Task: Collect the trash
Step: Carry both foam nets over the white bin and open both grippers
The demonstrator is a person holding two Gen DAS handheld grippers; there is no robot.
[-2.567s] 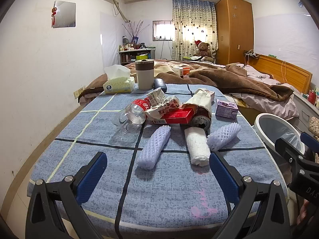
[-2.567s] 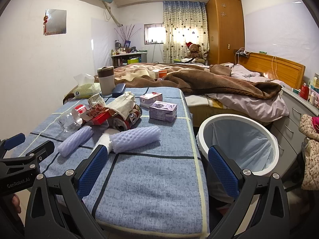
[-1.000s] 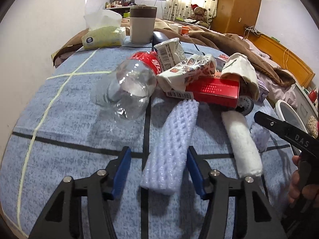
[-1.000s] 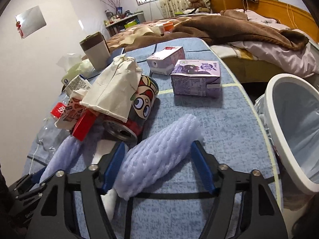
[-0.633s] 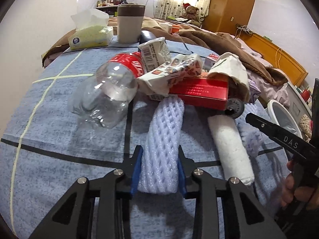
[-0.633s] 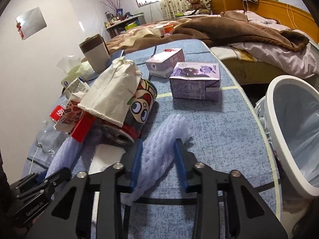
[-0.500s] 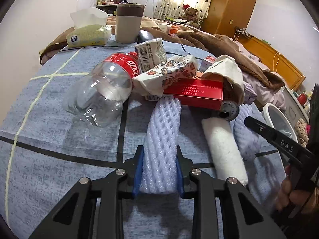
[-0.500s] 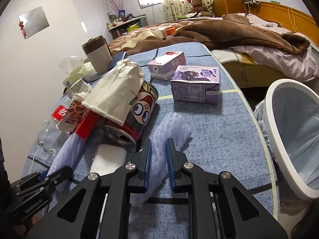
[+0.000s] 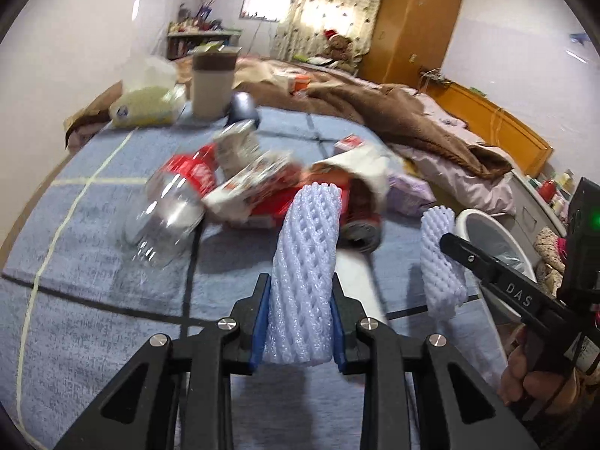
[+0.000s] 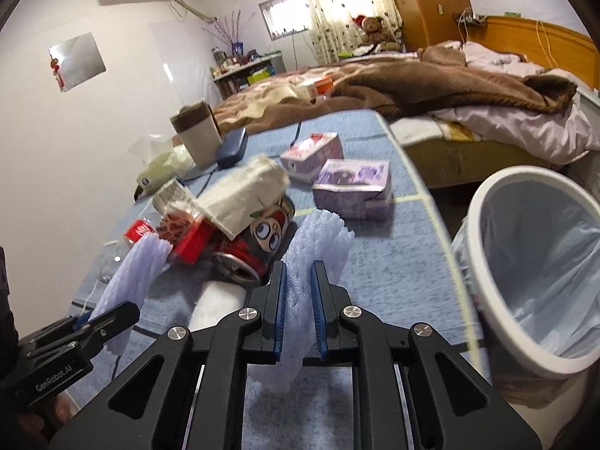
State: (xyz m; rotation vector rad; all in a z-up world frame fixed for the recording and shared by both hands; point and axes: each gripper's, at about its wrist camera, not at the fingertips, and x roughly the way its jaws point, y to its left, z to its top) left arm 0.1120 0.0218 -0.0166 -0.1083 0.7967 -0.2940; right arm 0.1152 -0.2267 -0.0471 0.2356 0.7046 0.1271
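Between my left gripper (image 9: 300,322)'s blue pads (image 9: 260,322) I am holding a pale lilac foam net sleeve (image 9: 305,273), pinched at its near end so the rest is pointing up and away over the blue tablecloth (image 9: 93,281). My right gripper (image 10: 298,311) is squeezing a second foam sleeve (image 10: 318,240) hard, the pads nearly meeting with the mesh crushed thin between them and fanning out above. From the left camera I am seeing that second sleeve standing tilted off to the right, with the right gripper's black finger crossing in front of it.

Behind both sleeves the heap of rubbish is lying on the cloth: a clear plastic bottle (image 9: 165,217) with a red label on the left, a red box (image 10: 193,243), a crumpled wrapper (image 9: 251,183), a cartoon-printed can (image 10: 262,243) on its side with a beige paper bag (image 10: 243,191) draped over it, and a white foam roll (image 10: 217,303) flat just beside the can. Two purple cartons (image 10: 352,187) are sitting farther back, apart from the heap. I am seeing the white bin (image 10: 483,225) with its pale blue liner just off the table's right edge, near my right gripper.
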